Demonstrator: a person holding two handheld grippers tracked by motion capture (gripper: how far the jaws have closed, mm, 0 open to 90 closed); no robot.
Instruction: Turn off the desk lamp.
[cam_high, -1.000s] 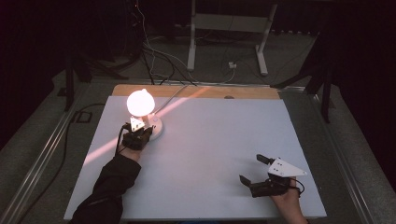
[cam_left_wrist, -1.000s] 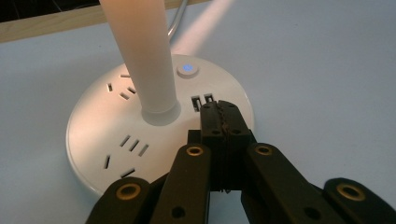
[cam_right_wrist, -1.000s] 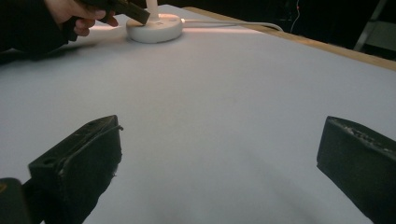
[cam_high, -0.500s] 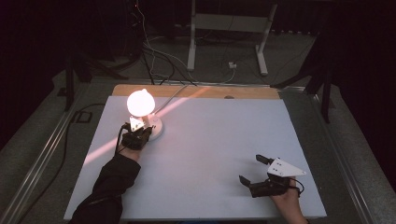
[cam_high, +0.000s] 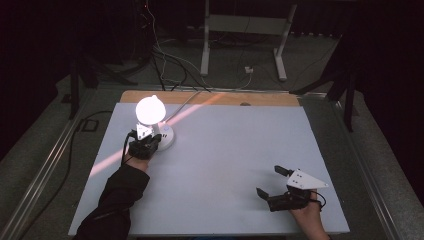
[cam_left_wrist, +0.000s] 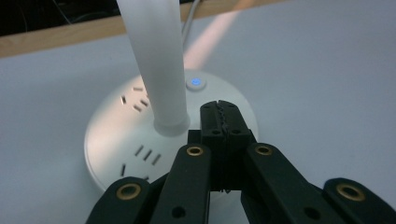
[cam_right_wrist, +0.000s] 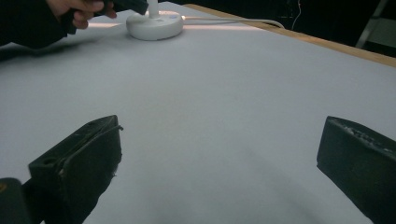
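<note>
- We are working at the lamp (cam_high: 152, 125), which is sitting at about 10 o'clock on the table (cam_high: 225, 150), glowing bright.
- We are keeping our left gripper (cam_left_wrist: 223, 109) squeezed shut, holding nothing, with its tip over the round base (cam_left_wrist: 112, 135) near the little blue button (cam_left_wrist: 196, 82).
- We are resting our right gripper (cam_high: 274, 182) wide open and empty, at about 5 o'clock.
- We are guessing the base is heavy and smooth, so the thin stiff pole (cam_left_wrist: 154, 60) is the best spot to grab.
</note>
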